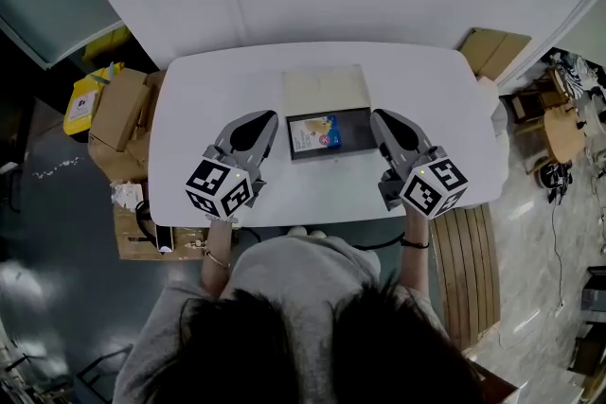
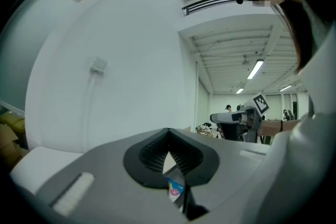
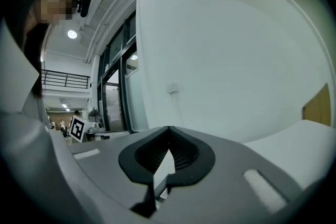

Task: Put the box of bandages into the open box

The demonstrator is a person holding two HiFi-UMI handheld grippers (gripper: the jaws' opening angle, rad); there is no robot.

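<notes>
One bandage box (image 1: 314, 133): white-blue, lying flat | inside dark open box (image 1: 358, 133)

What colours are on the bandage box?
The bandage box is white and blue with a pink spot; head view shows it best.

what the views keep back

in the head view the print on the box of bandages (image 1: 315, 134) is too small to read, and that box covers part of the dark inside of the open box (image 1: 358, 133). the person's head (image 1: 312, 345) runs off the bottom edge. the closed jaws of the left gripper (image 2: 168, 134) and right gripper (image 3: 168, 131) block their own views, leaving one thin slit each: a coloured sliver on the left, an unidentifiable pale one on the right.
</notes>
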